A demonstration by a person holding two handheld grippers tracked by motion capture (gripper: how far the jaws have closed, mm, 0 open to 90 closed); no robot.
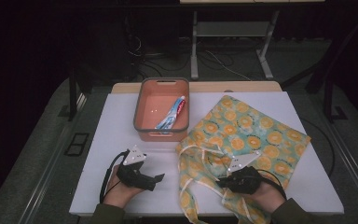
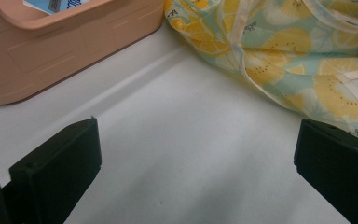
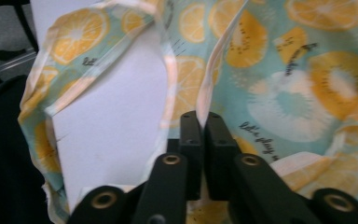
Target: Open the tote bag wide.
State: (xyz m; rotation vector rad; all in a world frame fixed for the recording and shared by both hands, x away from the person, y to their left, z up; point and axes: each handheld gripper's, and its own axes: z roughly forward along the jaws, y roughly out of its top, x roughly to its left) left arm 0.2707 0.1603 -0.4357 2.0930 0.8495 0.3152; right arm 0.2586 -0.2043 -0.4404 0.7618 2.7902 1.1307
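A fruit-print cloth bag [image 1: 247,130] lies spread on the right half of the white tabletop [image 1: 107,140], its pale straps trailing toward the front edge. My right gripper [image 1: 221,183] rests at the bag's near-left corner. In the right gripper view its jaws [image 3: 200,122] are pressed together on a pale strap edge of the bag [image 3: 279,70]. My left gripper [image 1: 157,179] lies low on the bare table left of the bag. It is open, with its jaws [image 2: 196,140] wide apart and only white tabletop between them.
A salmon-pink plastic bin [image 1: 140,105] stands at the back middle with a toothpaste tube [image 1: 172,114] inside. In the left gripper view the bin [image 2: 65,51] is just ahead on the left and the bag [image 2: 279,46] on the right.
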